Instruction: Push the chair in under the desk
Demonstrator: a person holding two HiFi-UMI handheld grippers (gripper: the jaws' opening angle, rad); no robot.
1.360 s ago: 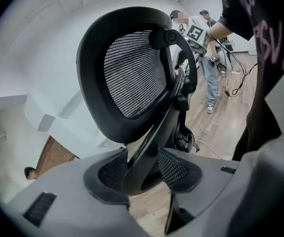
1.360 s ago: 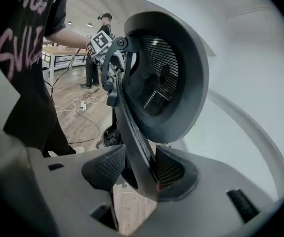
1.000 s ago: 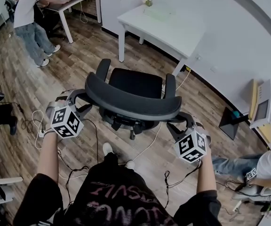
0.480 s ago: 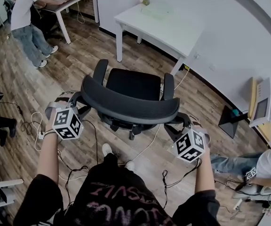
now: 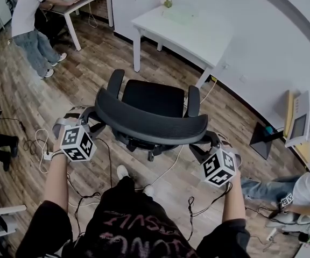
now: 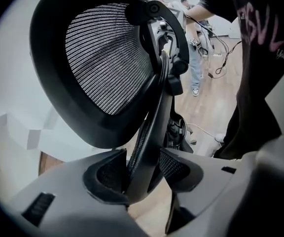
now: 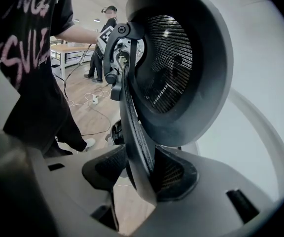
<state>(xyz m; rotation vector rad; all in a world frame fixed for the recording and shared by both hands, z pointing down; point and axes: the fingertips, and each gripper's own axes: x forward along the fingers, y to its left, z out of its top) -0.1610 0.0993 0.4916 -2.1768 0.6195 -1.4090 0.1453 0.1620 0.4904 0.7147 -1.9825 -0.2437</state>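
1. While both grippers grasp its backrest, a black office chair with a mesh back (image 5: 154,98) stands on the wood-plank floor (image 5: 90,63). Its seat and two armrests face a white rectangular desk (image 5: 198,36). The chair is near the desk but apart from it, not yet under the top.
2. The left gripper (image 5: 90,113) holds the backrest's left end. In the left gripper view its dark ribbed pads (image 6: 107,174) are clamped on the thin black backrest rim, which runs up between them.
3. The right gripper (image 5: 208,140) holds the backrest's right end. In the right gripper view its pads (image 7: 174,174) likewise pinch the rim from both sides.
4. Bare planks lie between chair and desk. The desk's nearest white leg (image 5: 204,78) stands just beyond the chair's right armrest. A pale cable (image 5: 172,162) lies on the floor by the chair's wheeled base, near the wearer's white shoe (image 5: 124,170).
5. The desk stands beside a white wall (image 5: 262,31). A small object on its far corner is too small to identify.
6. At upper left, a person in a white shirt and jeans (image 5: 31,20) stands at a second white desk (image 5: 82,1).
7. At far right, a beige boxy device (image 5: 301,123) sits by the wall, and another person (image 5: 305,190) sits low on the floor.
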